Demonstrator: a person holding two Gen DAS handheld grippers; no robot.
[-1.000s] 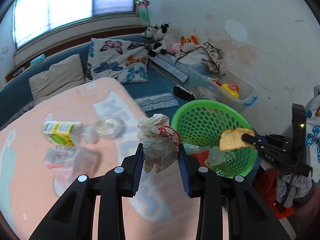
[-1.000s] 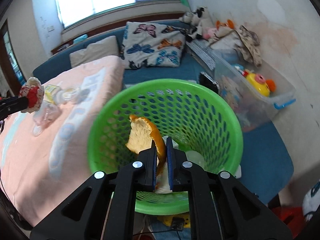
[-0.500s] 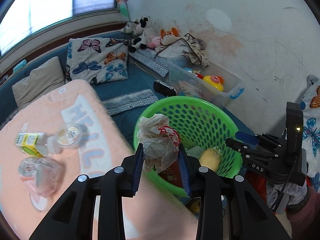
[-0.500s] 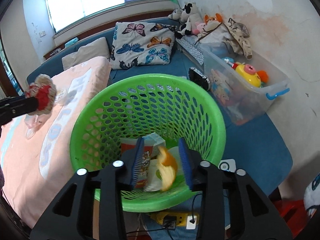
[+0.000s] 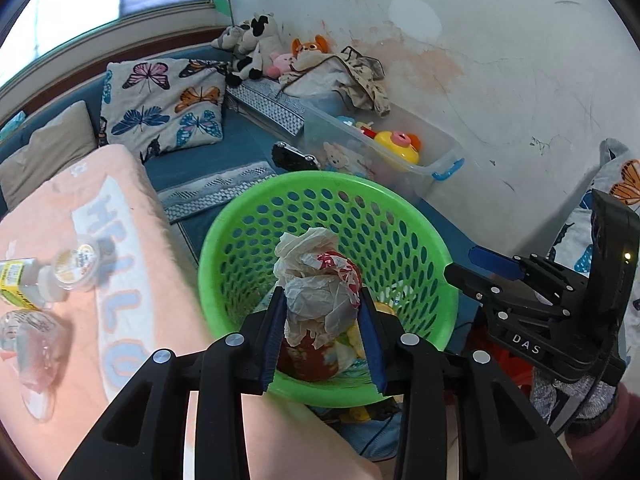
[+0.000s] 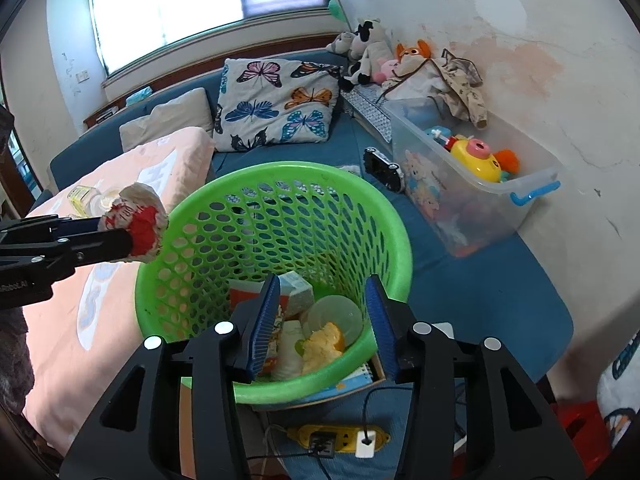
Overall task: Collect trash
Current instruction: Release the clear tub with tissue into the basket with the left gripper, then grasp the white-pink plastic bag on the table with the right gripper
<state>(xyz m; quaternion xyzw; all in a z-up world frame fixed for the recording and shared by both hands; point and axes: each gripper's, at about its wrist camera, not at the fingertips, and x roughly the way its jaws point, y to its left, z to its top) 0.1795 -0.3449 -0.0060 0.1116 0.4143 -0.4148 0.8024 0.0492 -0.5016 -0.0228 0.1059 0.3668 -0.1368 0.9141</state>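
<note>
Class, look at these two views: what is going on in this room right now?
A person with two handheld grippers is clearing trash into a green basket. The left gripper holds a crumpled paper wrapper at the basket, its jaws starting to open. The right gripper hangs over the basket with nothing between its opening jaws; an orange peel lies inside. A bottle and other trash wait on the pink blanket.

Crumpled white-and-red wrapper [image 5: 318, 286] clamped above green perforated basket [image 5: 244, 216], which holds orange peel [image 6: 325, 343], cartons, probably a clear lid.
</note>
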